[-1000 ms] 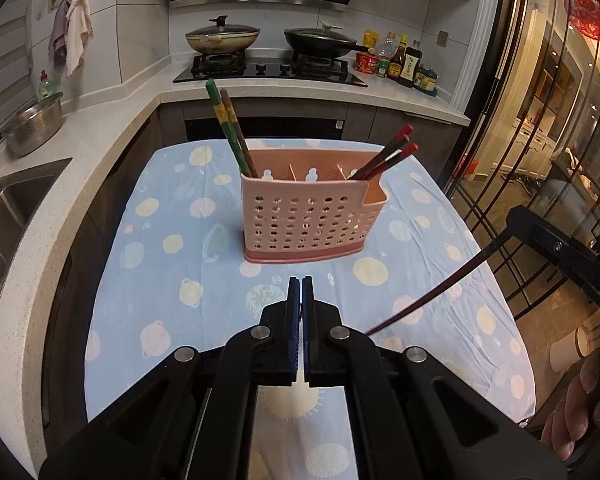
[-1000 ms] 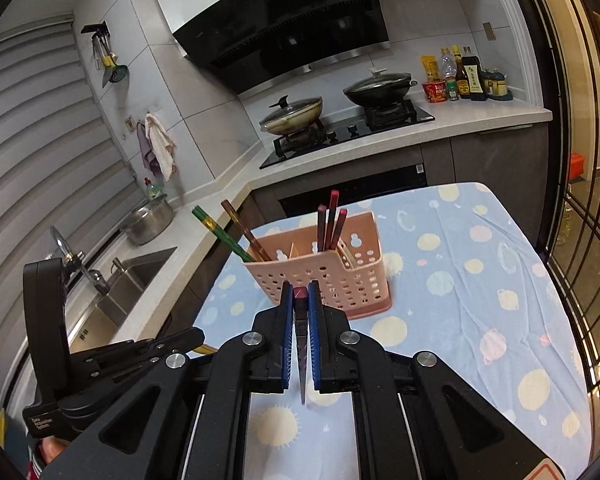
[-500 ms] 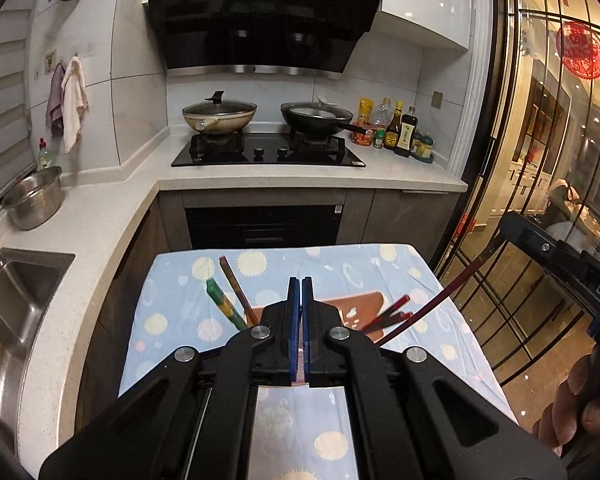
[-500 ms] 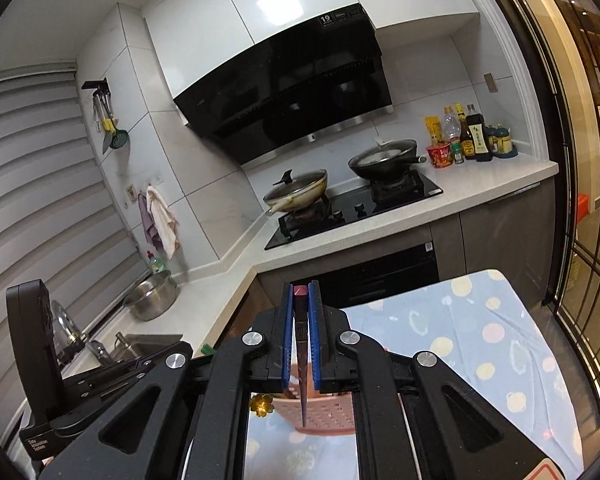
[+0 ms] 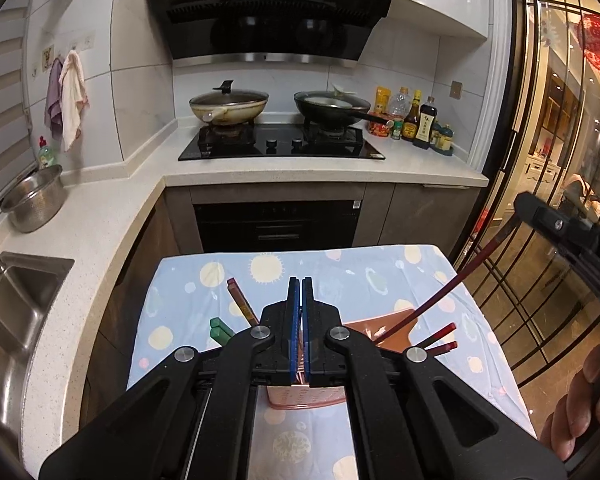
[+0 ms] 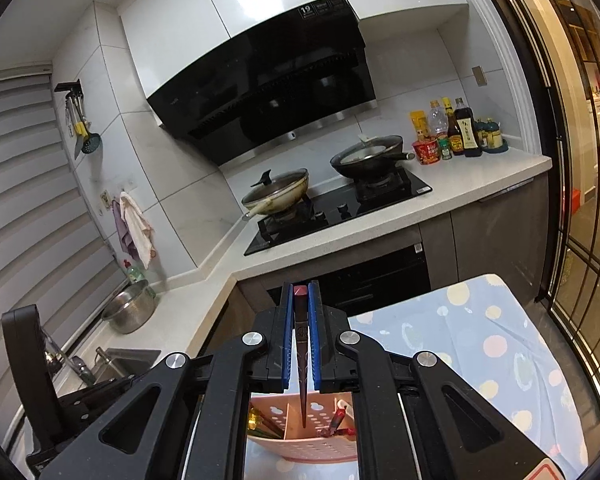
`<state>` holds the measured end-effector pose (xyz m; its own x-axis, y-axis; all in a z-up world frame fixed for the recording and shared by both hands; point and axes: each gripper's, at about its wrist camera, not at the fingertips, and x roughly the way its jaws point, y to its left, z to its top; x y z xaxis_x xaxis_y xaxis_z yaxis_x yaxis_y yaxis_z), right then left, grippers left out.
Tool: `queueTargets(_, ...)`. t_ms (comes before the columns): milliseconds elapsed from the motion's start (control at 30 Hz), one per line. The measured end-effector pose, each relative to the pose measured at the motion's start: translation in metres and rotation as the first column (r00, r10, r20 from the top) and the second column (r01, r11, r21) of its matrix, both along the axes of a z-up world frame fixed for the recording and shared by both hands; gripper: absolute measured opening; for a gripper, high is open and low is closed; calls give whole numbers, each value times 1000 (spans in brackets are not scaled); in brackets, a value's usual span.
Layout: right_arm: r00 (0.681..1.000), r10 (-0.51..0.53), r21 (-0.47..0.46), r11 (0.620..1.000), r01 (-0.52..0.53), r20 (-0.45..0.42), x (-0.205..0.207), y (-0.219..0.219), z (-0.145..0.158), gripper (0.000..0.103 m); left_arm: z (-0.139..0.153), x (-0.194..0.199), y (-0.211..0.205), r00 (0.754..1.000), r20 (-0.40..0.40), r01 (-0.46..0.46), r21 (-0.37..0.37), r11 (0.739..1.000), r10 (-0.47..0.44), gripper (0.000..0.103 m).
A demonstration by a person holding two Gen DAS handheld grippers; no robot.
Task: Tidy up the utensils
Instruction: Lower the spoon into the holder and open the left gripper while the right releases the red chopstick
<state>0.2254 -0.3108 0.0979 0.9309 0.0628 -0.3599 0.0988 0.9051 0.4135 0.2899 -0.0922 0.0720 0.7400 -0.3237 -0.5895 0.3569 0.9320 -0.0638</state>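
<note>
A pink perforated utensil holder (image 5: pixel 384 330) stands on the table with the spotted blue cloth (image 5: pixel 340 272); it also shows in the right wrist view (image 6: pixel 320 436), seen from above. Green (image 5: pixel 219 330), brown (image 5: pixel 242 302) and dark red chopsticks (image 5: pixel 440 340) stick out of it. My right gripper (image 6: pixel 301 300) is shut on a dark red chopstick (image 6: pixel 302 360) that points down over the holder; in the left wrist view this chopstick (image 5: pixel 448 288) slants down to the holder's right part. My left gripper (image 5: pixel 299 292) is shut and empty, above the holder's near side.
A stove with two pans (image 5: pixel 280 112) and sauce bottles (image 5: pixel 416 120) sit on the far counter. A steel bowl (image 5: pixel 34 202) and a sink (image 5: pixel 16 304) are on the left. A glass door with black bars (image 5: pixel 548 200) is to the right of the table.
Both grippers have risen and come forward over the holder, so it now sits low behind the fingers. The held chopstick's tip has come from beside the holder to above it.
</note>
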Motion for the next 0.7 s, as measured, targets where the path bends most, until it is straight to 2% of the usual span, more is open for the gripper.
queueTargets(300, 995, 11, -8, 1000, -12, -95, 16, 5, -38, 7, -27, 9, -1, 999, -49, -6, 22, 1000, 7, 1)
queueTargets(700, 990, 24, -17, 1000, -26, -139, 20, 14, -51, 7, -38, 11, 5, 997, -75, -29, 18, 999, 31, 1)
